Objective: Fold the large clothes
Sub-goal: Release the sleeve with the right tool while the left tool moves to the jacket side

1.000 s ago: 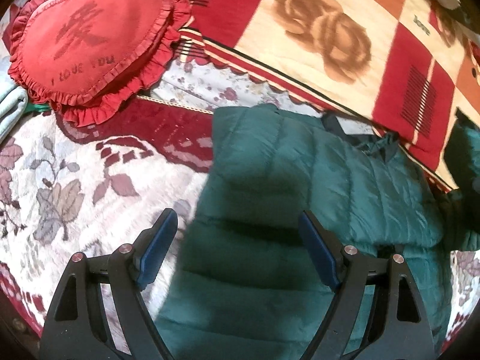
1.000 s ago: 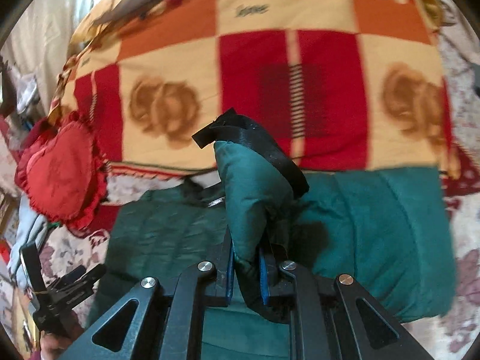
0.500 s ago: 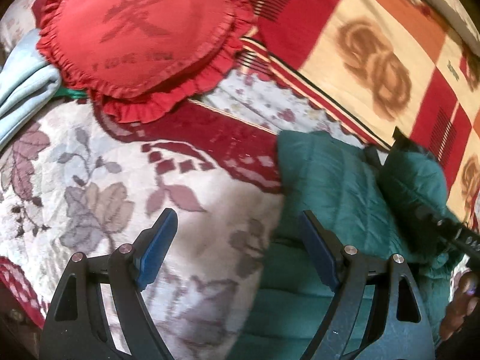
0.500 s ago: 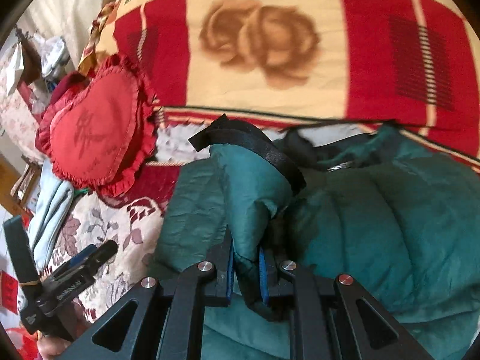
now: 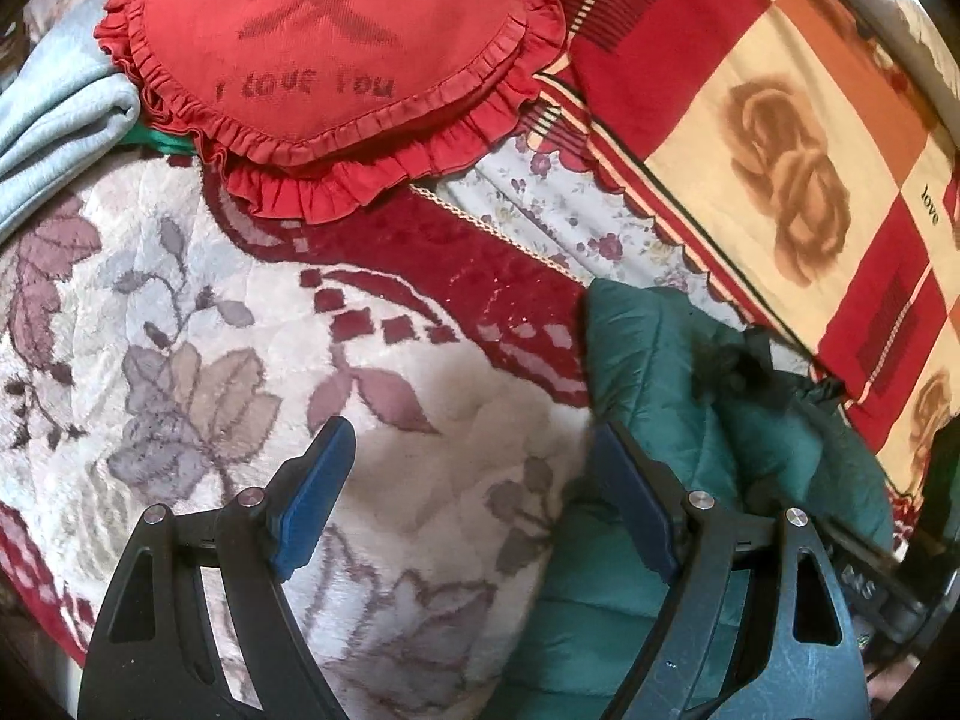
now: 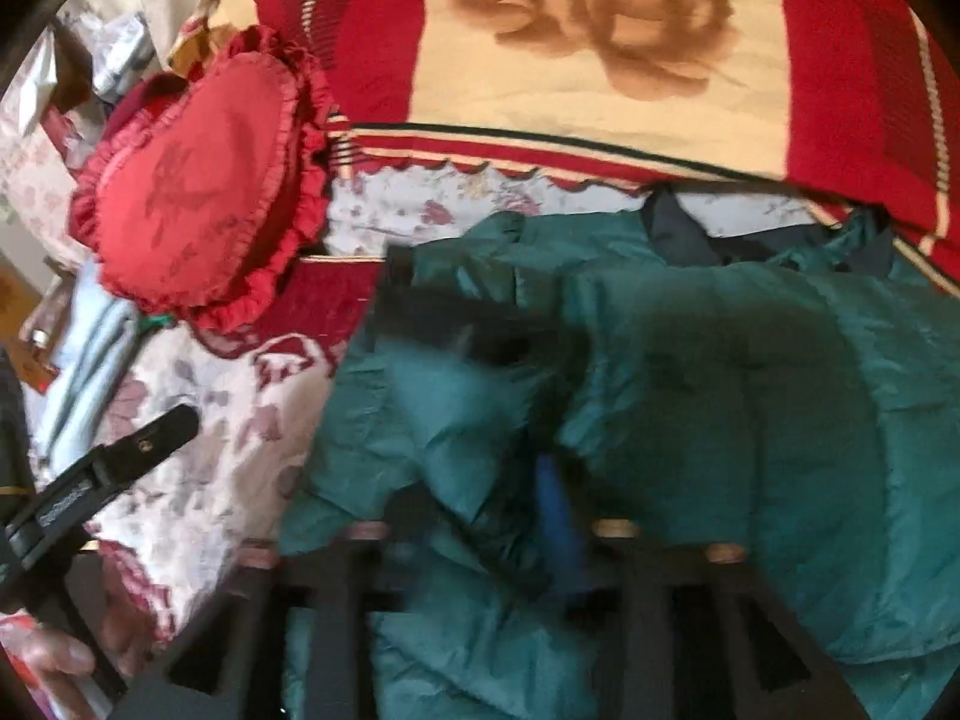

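Observation:
A dark green puffer jacket (image 6: 750, 372) lies on the flowered bedspread (image 5: 180, 360); it also shows at the right of the left wrist view (image 5: 654, 354). Its sleeve with a black cuff (image 6: 456, 324) lies folded across the jacket's left part. My right gripper (image 6: 498, 510) is just above the sleeve; the view is blurred, and the jaws look slightly apart with one blue pad (image 6: 558, 504) showing. My left gripper (image 5: 474, 498) is open and empty over the bedspread, at the jacket's left edge.
A red heart-shaped ruffled pillow (image 5: 336, 60) lies at the far left. A light blue folded cloth (image 5: 54, 114) sits beside it. A red, cream and orange rose-patterned blanket (image 6: 600, 60) covers the far side of the bed.
My right gripper carried the sleeve leftward across the jacket and lowered it; the jaws appear to have loosened. My left gripper moved left, off the jacket and over the bedspread.

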Demonstrator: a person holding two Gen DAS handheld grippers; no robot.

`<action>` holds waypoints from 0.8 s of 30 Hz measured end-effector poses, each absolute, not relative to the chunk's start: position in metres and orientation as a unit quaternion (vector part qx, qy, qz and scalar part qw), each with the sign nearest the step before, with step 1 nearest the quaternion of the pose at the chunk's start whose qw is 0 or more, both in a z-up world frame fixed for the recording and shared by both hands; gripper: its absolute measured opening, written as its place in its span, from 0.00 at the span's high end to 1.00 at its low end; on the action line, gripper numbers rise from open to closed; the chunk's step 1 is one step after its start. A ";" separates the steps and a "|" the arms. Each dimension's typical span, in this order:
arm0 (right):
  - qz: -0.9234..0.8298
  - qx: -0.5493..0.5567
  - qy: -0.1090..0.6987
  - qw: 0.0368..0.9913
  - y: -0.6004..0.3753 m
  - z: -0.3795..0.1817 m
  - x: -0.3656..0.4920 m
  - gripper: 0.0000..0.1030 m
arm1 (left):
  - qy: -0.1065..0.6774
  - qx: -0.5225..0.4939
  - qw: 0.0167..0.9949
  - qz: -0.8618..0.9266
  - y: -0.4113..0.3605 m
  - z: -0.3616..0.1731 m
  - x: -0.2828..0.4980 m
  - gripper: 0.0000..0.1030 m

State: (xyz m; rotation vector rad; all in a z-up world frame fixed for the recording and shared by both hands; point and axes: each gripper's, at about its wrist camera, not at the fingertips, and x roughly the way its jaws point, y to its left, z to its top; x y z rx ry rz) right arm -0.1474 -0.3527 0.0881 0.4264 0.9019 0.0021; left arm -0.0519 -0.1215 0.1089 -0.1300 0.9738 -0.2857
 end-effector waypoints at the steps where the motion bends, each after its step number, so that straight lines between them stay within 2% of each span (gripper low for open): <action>1: 0.007 0.210 0.428 0.879 -0.352 0.090 -0.149 0.42 | 0.466 -0.064 0.872 -0.139 -0.122 0.110 -0.052 0.20; 2: 0.014 0.211 0.422 0.882 -0.350 0.094 -0.151 0.36 | 0.466 -0.067 0.871 -0.142 -0.123 0.111 -0.052 0.20; 11: 0.002 0.179 0.400 0.899 -0.351 0.116 -0.176 0.36 | 0.469 -0.075 0.865 -0.165 -0.140 0.119 -0.059 0.20; 18: -0.045 0.105 0.442 0.890 -0.338 0.088 -0.165 0.36 | 0.467 -0.068 0.865 -0.172 -0.157 0.125 -0.064 0.20; 24: -0.040 0.082 0.411 0.907 -0.349 0.117 -0.188 0.36 | 0.470 -0.064 0.862 -0.177 -0.167 0.126 -0.066 0.20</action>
